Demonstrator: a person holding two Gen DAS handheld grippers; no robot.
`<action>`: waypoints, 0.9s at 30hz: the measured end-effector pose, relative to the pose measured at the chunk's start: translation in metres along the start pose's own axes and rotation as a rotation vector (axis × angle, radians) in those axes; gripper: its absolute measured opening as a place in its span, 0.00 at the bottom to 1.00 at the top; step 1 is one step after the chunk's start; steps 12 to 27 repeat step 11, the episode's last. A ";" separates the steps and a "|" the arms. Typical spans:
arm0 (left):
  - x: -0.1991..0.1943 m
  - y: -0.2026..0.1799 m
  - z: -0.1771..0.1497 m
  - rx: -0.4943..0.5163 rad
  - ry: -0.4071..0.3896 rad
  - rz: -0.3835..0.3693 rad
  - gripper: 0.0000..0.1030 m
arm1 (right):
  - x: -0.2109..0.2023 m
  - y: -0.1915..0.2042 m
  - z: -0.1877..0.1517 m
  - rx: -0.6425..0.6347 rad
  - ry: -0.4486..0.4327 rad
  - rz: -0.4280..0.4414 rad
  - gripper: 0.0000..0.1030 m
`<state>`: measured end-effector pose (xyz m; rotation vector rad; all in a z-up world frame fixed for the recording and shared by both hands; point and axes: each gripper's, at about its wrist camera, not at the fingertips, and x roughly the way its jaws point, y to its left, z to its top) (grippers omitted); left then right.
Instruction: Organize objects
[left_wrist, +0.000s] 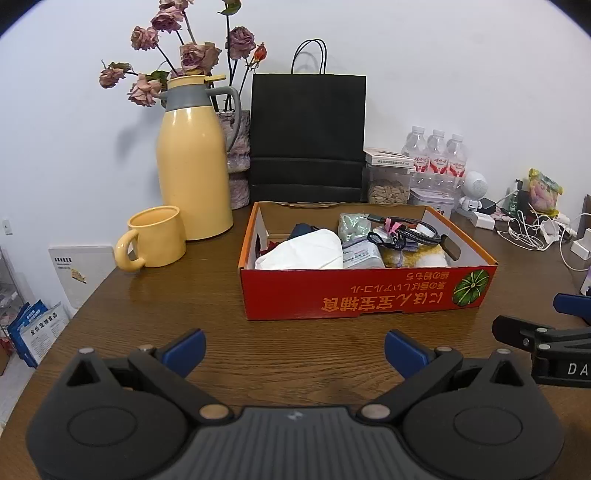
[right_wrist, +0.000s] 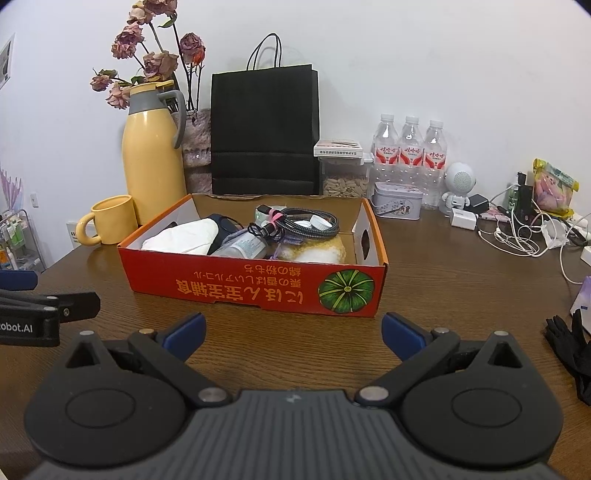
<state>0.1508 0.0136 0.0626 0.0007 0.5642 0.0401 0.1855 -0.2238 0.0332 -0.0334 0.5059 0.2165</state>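
A red cardboard box (left_wrist: 362, 291) (right_wrist: 255, 286) with a printed green pumpkin stands on the brown wooden table (left_wrist: 288, 354) (right_wrist: 443, 280). Inside lie a white cloth (left_wrist: 306, 253) (right_wrist: 181, 236), a coiled braided cable (left_wrist: 410, 230) (right_wrist: 306, 223), a small bottle (right_wrist: 243, 245) and a yellow-white fluffy item (left_wrist: 413, 258) (right_wrist: 317, 253). My left gripper (left_wrist: 293, 349) is open, empty, hovering over bare table in front of the box. My right gripper (right_wrist: 293, 330) is open and empty too, just short of the box's front wall. Each gripper shows at the edge of the other's view.
A yellow mug (left_wrist: 155, 238) (right_wrist: 109, 219) and yellow thermos jug (left_wrist: 194, 158) (right_wrist: 153, 155) stand left of the box. Behind it are a black paper bag (left_wrist: 308, 136) (right_wrist: 264, 133), dried roses, water bottles (right_wrist: 410, 147), a tin, and tangled chargers at right. Black gloves (right_wrist: 572, 350) lie near right.
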 end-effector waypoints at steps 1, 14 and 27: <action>0.000 0.000 0.000 0.001 0.001 0.000 1.00 | 0.000 0.000 0.000 0.000 0.000 0.000 1.00; -0.002 -0.002 0.000 0.005 -0.017 -0.002 1.00 | 0.001 -0.001 -0.001 0.000 0.003 -0.001 1.00; -0.002 -0.002 0.000 0.005 -0.017 -0.002 1.00 | 0.001 -0.001 -0.001 0.000 0.003 -0.001 1.00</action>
